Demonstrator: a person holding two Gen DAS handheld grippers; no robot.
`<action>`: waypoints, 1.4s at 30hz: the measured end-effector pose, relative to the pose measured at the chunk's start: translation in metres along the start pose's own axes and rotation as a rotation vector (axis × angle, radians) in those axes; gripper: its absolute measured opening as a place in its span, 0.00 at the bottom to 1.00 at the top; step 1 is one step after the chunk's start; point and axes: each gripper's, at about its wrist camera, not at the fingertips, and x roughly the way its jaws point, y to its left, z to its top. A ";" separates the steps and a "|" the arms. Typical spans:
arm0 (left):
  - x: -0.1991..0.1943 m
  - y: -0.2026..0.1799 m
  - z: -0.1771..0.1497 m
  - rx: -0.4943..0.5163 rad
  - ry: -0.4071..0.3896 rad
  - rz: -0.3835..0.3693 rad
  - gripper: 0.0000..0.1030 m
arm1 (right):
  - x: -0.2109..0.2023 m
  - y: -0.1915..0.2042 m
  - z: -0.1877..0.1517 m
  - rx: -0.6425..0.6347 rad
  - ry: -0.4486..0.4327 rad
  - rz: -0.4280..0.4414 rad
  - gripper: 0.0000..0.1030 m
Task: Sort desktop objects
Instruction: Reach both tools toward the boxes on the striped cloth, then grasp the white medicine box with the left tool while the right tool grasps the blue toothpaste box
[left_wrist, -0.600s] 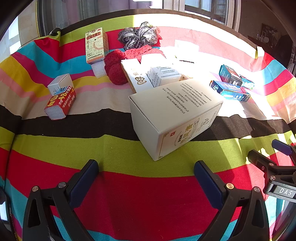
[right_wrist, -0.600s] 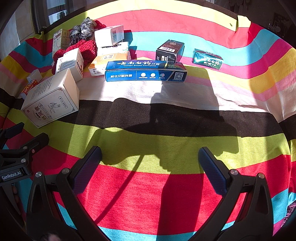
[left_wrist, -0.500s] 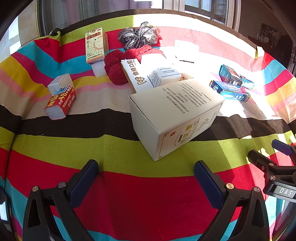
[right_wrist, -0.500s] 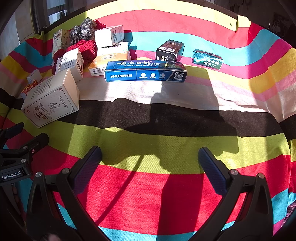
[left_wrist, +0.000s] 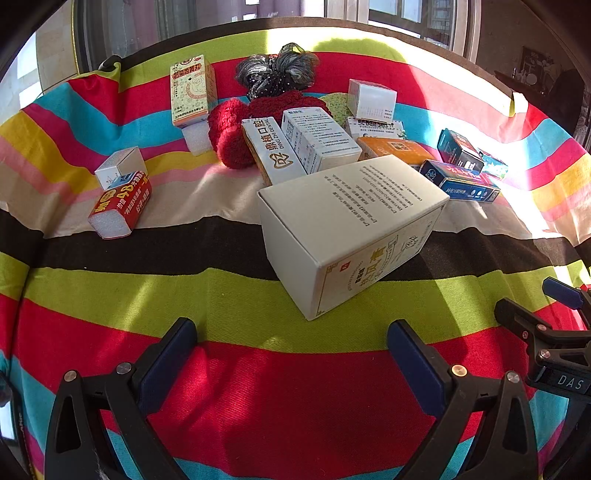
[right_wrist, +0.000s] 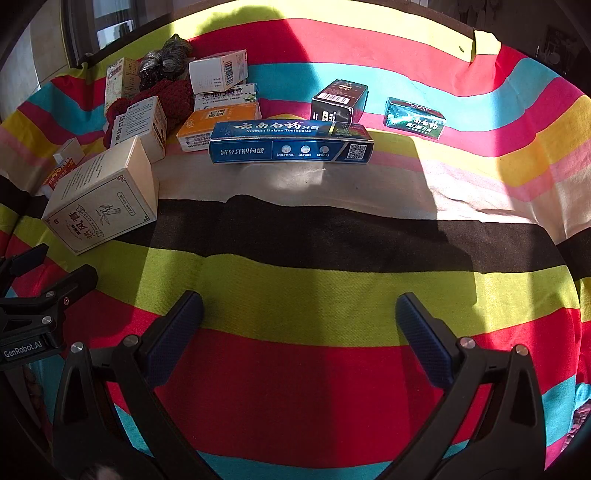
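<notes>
Both grippers hang over a worktop covered with a striped cloth (left_wrist: 258, 306), each tilted downward, each with its jaws spread wide and nothing between them. The left gripper (left_wrist: 291, 354) is released above the red and lime stripes; the right gripper (right_wrist: 299, 325) is likewise released over the same stripes, and it shows at the right edge of the left wrist view.

Just ahead of the left gripper, slightly to its right, lies a large cream box (left_wrist: 347, 225) on its side, across the black and lime stripes and clear of the fingertips. Beyond it stands a cluster: a white dental box (left_wrist: 273, 151) leaning against a white printed box (left_wrist: 319, 138), with a red knitted item (left_wrist: 232, 136) behind them and a dark frilly scrunchie (left_wrist: 277, 70) further back. An orange box (left_wrist: 395, 147) sits right of the cluster, with a white box (left_wrist: 371, 98) stacked on another behind it. Far ahead and to the left stands an upright green-and-orange box (left_wrist: 192, 88). Well to the left of the left gripper lie a red sponge pack (left_wrist: 120, 205) and a small white box (left_wrist: 120, 166), touching each other.

Ahead of the right gripper, well apart from it, a long blue toothpaste box (right_wrist: 291, 142) lies crosswise on the pale stripe. Just behind it stands a black box (right_wrist: 338, 99), and further right a small green box (right_wrist: 413, 118) lies alone.
</notes>
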 end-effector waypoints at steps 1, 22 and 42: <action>0.000 0.000 0.000 0.000 0.000 0.000 1.00 | 0.000 0.000 0.000 0.000 0.000 0.000 1.00; -0.015 0.008 0.001 0.299 0.020 -0.139 1.00 | 0.000 0.001 0.000 -0.001 0.000 0.000 1.00; 0.000 -0.028 0.035 0.525 -0.082 -0.255 0.51 | -0.011 -0.019 0.054 -0.380 -0.135 0.160 0.99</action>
